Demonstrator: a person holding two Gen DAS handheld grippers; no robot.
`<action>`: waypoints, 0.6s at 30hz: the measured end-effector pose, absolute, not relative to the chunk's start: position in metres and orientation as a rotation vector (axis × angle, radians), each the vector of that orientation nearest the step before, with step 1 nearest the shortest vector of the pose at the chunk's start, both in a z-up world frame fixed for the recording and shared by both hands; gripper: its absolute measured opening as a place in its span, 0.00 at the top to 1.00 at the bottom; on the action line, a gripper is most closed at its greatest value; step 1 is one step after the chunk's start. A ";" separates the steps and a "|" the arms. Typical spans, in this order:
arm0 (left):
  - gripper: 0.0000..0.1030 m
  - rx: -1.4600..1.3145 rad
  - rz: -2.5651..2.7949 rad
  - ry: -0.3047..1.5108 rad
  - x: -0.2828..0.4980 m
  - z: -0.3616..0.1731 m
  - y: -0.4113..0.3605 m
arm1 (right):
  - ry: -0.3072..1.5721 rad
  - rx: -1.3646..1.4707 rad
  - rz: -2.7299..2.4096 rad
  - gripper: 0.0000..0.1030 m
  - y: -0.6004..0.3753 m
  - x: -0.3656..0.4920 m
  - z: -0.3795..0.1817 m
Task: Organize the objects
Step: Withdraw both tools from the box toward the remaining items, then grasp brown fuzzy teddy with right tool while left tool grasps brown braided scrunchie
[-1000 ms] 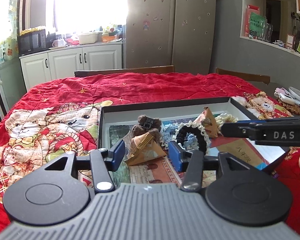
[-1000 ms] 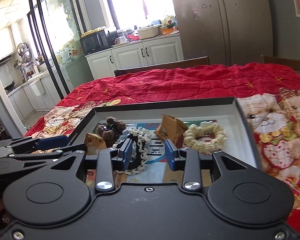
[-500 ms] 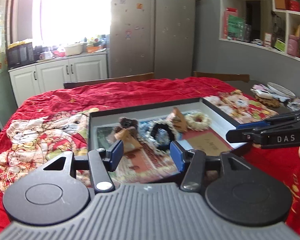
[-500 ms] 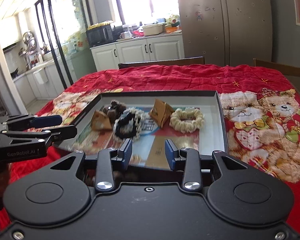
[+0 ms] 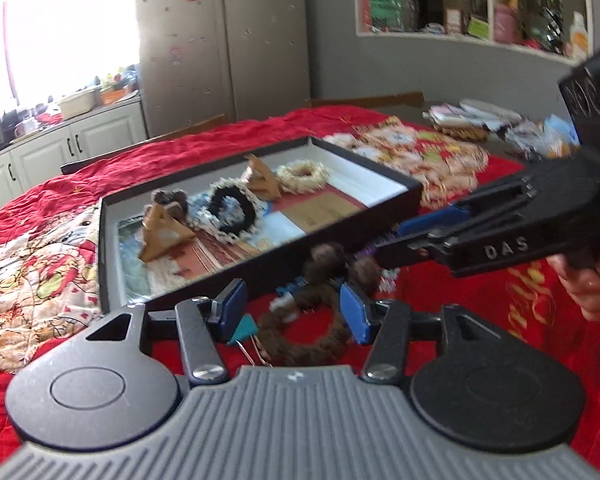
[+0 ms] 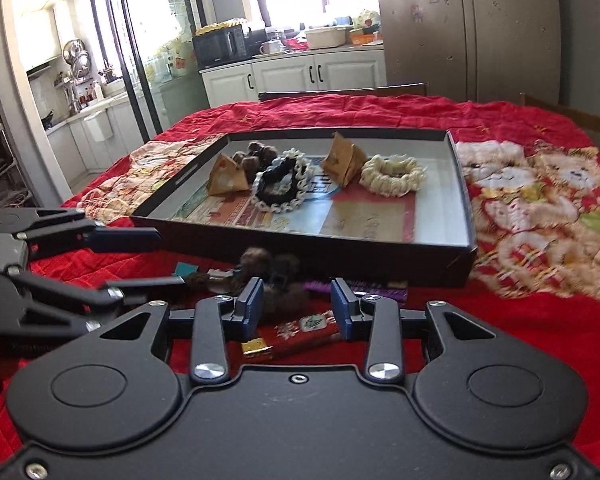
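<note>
A black tray sits on the red quilt. It holds two tan paper pyramids, a black-and-white scrunchie, a cream scrunchie and a brown fuzzy clip. In front of the tray lie a brown fuzzy scrunchie, a teal binder clip, a purple comb and a red packet. My left gripper is open over the brown scrunchie. My right gripper is open above the red packet.
The right gripper also shows in the left wrist view, and the left one in the right wrist view. Clutter lies on the table's far right. Kitchen cabinets and a fridge stand behind.
Both grippers have pulled back from over the tray toward the near edge. The loose items in front of the tray have come into view. Both stay open.
</note>
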State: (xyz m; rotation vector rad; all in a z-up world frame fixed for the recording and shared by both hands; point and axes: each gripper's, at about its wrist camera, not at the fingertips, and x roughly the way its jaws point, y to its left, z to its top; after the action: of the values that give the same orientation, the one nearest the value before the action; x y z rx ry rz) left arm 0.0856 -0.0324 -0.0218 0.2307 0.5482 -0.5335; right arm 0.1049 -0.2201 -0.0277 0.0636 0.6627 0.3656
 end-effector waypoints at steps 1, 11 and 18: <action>0.35 0.240 -0.538 0.553 0.085 -0.024 -0.034 | 0.663 0.064 0.371 0.62 -0.219 0.105 -0.029; 0.43 0.247 -0.600 0.589 0.083 -0.035 -0.042 | 0.672 0.065 0.383 0.57 -0.209 0.115 -0.037; 0.59 0.248 -0.601 0.628 0.090 -0.046 -0.045 | 0.694 0.078 0.389 0.57 -0.207 0.125 -0.046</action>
State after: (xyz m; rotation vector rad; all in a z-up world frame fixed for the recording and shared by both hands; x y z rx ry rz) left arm 0.0896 -0.0455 -0.0455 0.2484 0.6283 -0.6005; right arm 0.1248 -0.2066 -0.0456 0.0785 0.6940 0.3894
